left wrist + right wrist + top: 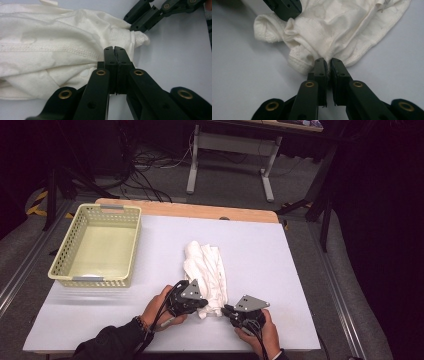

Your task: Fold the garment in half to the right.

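Clamped on the near end of the white cloth (205,270): left gripper (115,53), jaws pressed together on a stitched fold, and right gripper (328,62), jaws pinching a bunched edge. Both low at the cloth's near end, left gripper (202,303) and right gripper (229,311) just beside each other. Cloth crumpled on the white table (280,270). Left of the cloth, well apart, a yellow-green basket (75,245).
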{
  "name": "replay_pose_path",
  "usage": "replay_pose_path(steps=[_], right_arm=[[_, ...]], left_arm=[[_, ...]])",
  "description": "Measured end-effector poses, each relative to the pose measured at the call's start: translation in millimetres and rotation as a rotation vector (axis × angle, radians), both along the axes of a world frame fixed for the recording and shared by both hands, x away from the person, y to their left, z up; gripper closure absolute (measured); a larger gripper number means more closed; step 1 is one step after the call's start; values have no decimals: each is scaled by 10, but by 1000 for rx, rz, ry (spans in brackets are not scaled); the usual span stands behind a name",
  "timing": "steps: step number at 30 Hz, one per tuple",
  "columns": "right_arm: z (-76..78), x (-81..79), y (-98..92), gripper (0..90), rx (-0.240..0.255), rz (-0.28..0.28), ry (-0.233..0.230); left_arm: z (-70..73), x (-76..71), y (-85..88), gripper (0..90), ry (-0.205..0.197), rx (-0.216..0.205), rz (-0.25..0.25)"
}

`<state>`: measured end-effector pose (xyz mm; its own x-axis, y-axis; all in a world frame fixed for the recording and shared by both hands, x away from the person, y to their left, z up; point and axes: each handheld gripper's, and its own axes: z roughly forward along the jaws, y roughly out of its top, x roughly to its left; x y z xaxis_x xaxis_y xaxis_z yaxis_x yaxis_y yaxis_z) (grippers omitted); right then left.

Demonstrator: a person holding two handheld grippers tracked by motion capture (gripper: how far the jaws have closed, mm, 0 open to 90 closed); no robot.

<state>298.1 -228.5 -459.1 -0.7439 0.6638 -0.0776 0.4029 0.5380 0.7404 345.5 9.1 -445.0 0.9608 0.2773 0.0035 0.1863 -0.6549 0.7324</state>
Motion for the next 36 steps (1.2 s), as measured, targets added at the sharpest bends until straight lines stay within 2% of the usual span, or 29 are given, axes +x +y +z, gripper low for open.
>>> replay_pose_path(steps=[5,6,8,9,10,11,12,14,18,19,20,22,23,24,26,28,30,31,33,36], right_arm=[[81,13,-98,626,-12,-5,9],[104,11,-138,621,-9,-15,-6],[154,21,-231,590,26,-28,-24],[154,21,-231,590,26,-28,-24],[208,41,-316,598,68,-49,-65],[208,41,-316,598,68,-49,-65],[258,91,-364,606,109,-59,-97],[311,171,-375,626,138,-57,-121],[432,432,-327,646,172,-54,-153],[466,521,-293,645,174,-60,-159],[466,521,-293,645,174,-60,-159],[525,711,-191,647,173,-48,-173],[553,907,-47,635,149,-43,-169],[554,1010,22,629,147,-33,-162],[531,1210,169,621,108,-40,-139],[484,1421,280,618,99,-44,-95],[408,1610,371,617,51,-73,-68],[364,1693,405,615,47,-76,-35],[285,1806,461,621,3,-103,-30],[184,1917,489,674,-2,-139,-3]], left_arm=[[-53,-69,-98,895,-33,17,-7],[-62,-71,-99,895,-27,16,-1],[-91,-64,-98,895,-20,3,1],[-91,-64,-98,895,-20,3,1],[-98,-62,-93,894,-24,5,-3],[-98,-62,-93,895,-24,5,-3],[-98,-61,-92,895,-24,6,-5],[-118,-67,-86,895,-27,-7,-7],[-94,-96,-81,895,-53,34,-26],[-96,-99,-74,895,-52,31,-25],[-96,-99,-74,895,-52,31,-25],[-109,-104,-67,895,-52,20,-20],[-129,-98,-65,894,-50,6,-23],[-140,-90,-63,895,-46,-4,-25],[-160,-88,-61,895,-34,-23,-21],[-163,-96,-65,894,-46,-18,-24],[-171,-104,-74,895,-46,-23,-23],[-171,-100,-77,895,-49,-21,-31],[-174,-97,-76,894,-52,-23,-33],[-174,-103,-72,895,-49,-19,-27]])
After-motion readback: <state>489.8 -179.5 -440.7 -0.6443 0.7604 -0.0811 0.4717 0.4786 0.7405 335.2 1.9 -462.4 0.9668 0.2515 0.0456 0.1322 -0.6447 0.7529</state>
